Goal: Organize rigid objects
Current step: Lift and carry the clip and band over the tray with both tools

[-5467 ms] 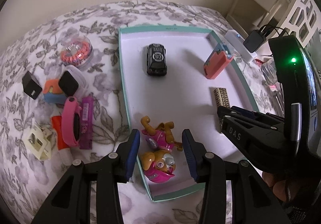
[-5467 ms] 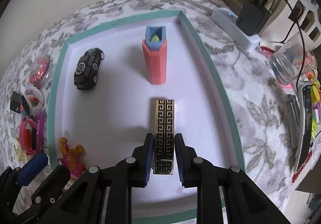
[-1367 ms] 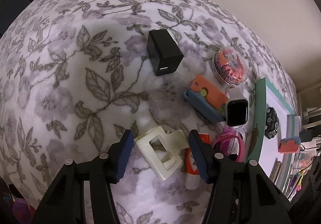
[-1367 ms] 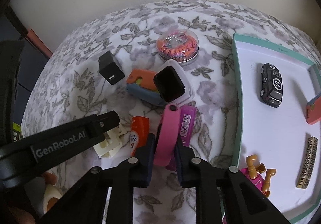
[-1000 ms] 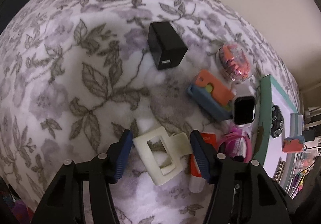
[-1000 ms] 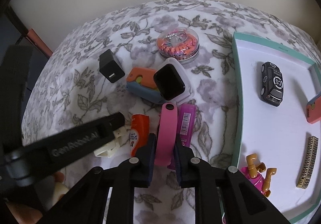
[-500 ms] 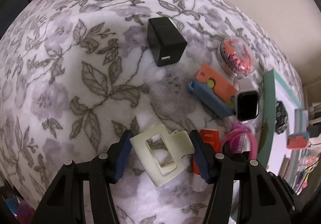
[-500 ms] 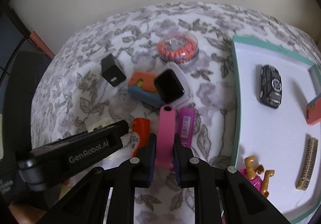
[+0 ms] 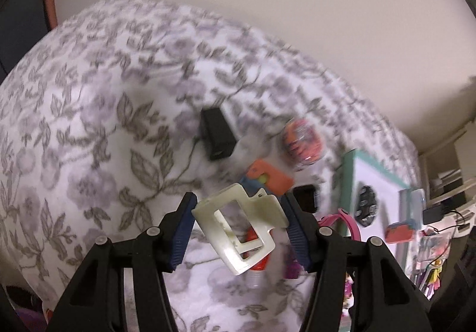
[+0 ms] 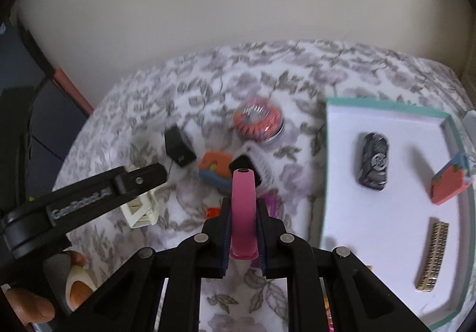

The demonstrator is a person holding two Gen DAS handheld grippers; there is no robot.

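My left gripper (image 9: 238, 220) is shut on a cream hair claw clip (image 9: 241, 223) and holds it lifted above the floral bedspread; the clip also shows in the right wrist view (image 10: 139, 208). My right gripper (image 10: 242, 226) is shut on a pink wristband (image 10: 243, 207), lifted off the bed; the band also shows in the left wrist view (image 9: 346, 220). The white tray with a teal rim (image 10: 325, 171) lies to the right and holds a black toy car (image 10: 373, 165), a coral case (image 10: 449, 186) and a gold patterned bar (image 10: 433, 254).
On the bedspread lie a black charger cube (image 10: 178, 149), an orange-and-blue block (image 10: 214, 171), a smartwatch face (image 10: 245, 168), a round case of orange bands (image 10: 257, 120), an orange tube (image 9: 257, 251) and a purple item (image 10: 269, 202). The left gripper's body (image 10: 80, 207) crosses the right view's left side.
Both grippers have risen off the bed, the left carrying the cream clip, the right carrying the pink wristband. Both views have tilted up toward the wall.
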